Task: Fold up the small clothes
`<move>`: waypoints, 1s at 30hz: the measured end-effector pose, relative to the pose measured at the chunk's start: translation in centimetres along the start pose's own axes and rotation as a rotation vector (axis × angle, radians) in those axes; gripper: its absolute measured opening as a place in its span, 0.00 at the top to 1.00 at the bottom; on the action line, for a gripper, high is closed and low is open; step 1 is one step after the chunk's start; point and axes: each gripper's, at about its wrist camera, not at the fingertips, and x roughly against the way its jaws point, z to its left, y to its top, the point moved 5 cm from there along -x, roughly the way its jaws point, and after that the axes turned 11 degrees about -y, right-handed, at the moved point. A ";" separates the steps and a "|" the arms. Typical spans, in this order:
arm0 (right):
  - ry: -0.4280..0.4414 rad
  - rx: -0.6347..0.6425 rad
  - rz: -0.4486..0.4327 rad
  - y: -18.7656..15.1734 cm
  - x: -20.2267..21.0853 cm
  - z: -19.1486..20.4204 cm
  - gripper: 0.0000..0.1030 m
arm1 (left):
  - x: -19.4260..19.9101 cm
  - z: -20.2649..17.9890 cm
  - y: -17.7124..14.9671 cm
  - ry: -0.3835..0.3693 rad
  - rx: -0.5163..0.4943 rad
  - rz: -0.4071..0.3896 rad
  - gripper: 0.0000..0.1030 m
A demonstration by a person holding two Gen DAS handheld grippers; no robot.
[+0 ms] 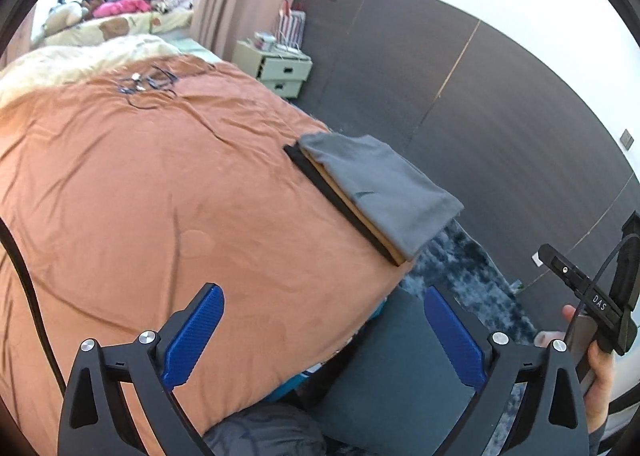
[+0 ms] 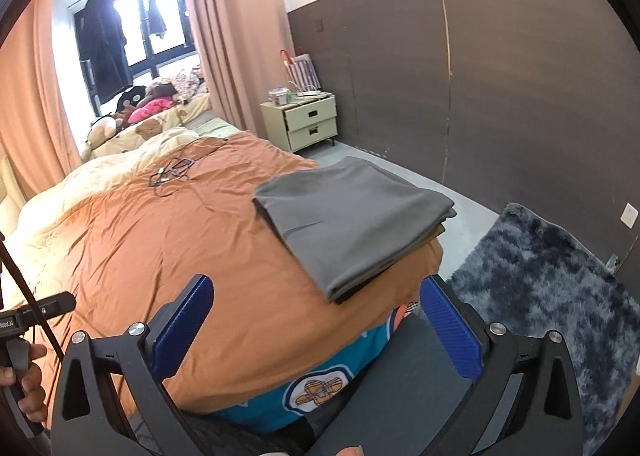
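A stack of folded clothes, grey on top [image 1: 376, 187] over tan and black layers, lies at the right corner of the orange duvet [image 1: 152, 191]. It also shows in the right wrist view [image 2: 352, 223], ahead of the fingers. My left gripper [image 1: 324, 332] is open and empty, held above the bed's near edge, well short of the stack. My right gripper [image 2: 316, 332] is open and empty, above the bed's near corner, just short of the stack. The right gripper's body [image 1: 592, 304] shows in a hand at the right of the left wrist view.
A tangle of cables [image 2: 172, 171] lies mid-bed. A cream nightstand [image 2: 308, 123] stands by the dark wall. A shaggy blue-grey rug [image 2: 552, 280] covers the floor right of the bed. Soft toys and clothes [image 2: 144, 107] are piled by the window. A black cord [image 1: 28, 296] hangs left.
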 end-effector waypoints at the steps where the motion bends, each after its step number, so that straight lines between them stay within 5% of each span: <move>1: 0.006 0.005 -0.006 -0.4 0.6 0.3 0.00 | 0.9 0.1 -0.3 0.005 -0.003 -0.011 0.02; 30: 0.127 0.094 -0.131 -12.1 11.8 1.4 0.00 | 19.0 -2.4 -14.8 0.304 -0.132 -0.318 0.00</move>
